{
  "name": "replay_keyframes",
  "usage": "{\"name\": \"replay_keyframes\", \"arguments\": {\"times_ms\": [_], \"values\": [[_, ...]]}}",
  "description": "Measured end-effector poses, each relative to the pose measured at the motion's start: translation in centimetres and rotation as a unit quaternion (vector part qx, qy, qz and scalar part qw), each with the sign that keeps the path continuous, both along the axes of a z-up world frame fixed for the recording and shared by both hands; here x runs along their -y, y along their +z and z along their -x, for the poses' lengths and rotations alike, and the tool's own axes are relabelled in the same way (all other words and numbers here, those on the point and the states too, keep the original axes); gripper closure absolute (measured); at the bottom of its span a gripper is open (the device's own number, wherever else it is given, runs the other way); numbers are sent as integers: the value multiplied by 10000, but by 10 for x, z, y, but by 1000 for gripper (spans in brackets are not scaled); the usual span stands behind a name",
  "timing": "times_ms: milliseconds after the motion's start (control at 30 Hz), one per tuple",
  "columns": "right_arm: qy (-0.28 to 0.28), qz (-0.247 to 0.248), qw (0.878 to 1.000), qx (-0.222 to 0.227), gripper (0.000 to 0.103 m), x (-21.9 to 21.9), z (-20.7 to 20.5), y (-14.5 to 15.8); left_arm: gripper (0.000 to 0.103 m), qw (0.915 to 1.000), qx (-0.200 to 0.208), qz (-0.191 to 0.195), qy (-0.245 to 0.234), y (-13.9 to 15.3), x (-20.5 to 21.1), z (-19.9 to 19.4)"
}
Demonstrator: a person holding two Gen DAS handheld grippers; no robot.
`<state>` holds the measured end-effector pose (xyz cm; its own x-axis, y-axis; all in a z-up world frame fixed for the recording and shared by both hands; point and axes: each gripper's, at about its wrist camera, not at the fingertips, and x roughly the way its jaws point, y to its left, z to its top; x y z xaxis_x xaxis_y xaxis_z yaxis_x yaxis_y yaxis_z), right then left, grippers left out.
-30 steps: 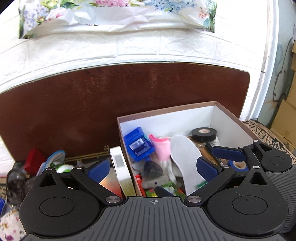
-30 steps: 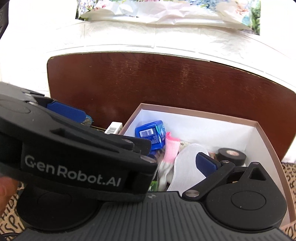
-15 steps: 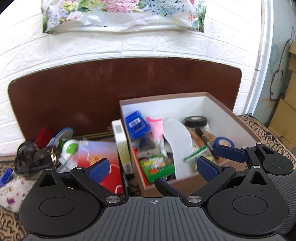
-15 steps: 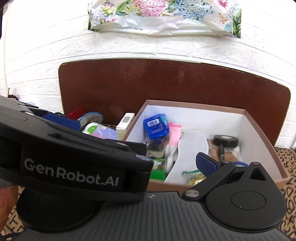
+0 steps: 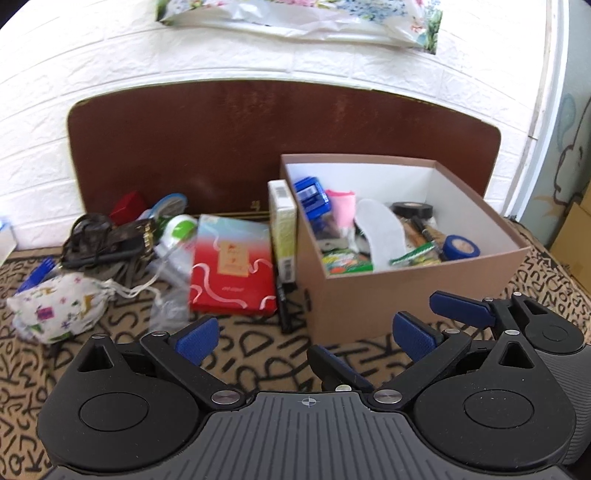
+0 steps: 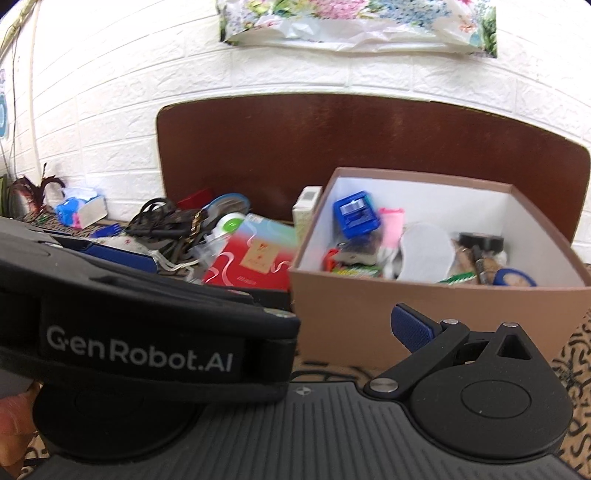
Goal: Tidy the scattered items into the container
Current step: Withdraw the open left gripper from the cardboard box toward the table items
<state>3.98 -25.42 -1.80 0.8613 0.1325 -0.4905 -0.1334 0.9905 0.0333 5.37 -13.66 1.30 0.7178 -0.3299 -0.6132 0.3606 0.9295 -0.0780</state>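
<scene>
The brown box (image 5: 406,295) with white inner walls holds a blue case (image 5: 312,194), a white insole (image 5: 380,230), black tape (image 5: 412,210) and blue tape (image 5: 461,247). Left of it lie a red gift box (image 5: 231,273), an upright white carton (image 5: 282,229), a black marker (image 5: 286,310), a floral pouch (image 5: 59,310), black cords (image 5: 103,240) and a green-capped bottle (image 5: 177,229). My left gripper (image 5: 304,338) is open and empty, in front of the box. My right gripper (image 6: 306,326) is open beside it. The left gripper's body (image 6: 147,332) hides the right gripper's left finger.
A dark brown board (image 5: 258,140) leans on the white brick wall behind everything. The letter-patterned mat (image 5: 251,347) covers the surface. A floral bag (image 5: 295,18) hangs above. Cardboard (image 5: 576,236) stands at the far right. A hand (image 6: 11,417) shows at the lower left.
Both grippers have drawn back from over the box, so the box now sits farther off and the scattered pile on its left has come into view. Both stayed open.
</scene>
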Motion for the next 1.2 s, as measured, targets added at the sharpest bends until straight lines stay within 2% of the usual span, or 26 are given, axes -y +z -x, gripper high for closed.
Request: {"name": "replay_keyframes", "arguments": {"times_ms": [267, 600, 800, 1000, 1200], "values": [[267, 31, 9995, -161, 0, -28, 5, -8, 0, 9996, -147, 35, 247, -11, -26, 7], [702, 102, 9973, -198, 0, -60, 6, -17, 0, 9977, -319, 356, 477, -26, -68, 10], [784, 297, 9962, -254, 0, -79, -4, -27, 0, 9953, -444, 530, 677, -38, -103, 1], [896, 260, 9949, -382, 0, -90, -17, -40, 0, 9924, -491, 587, 963, -49, -135, -11], [1279, 48, 9908, -438, 0, -102, -30, -46, 0, 9909, -493, 595, 1106, -54, -158, -25]]}}
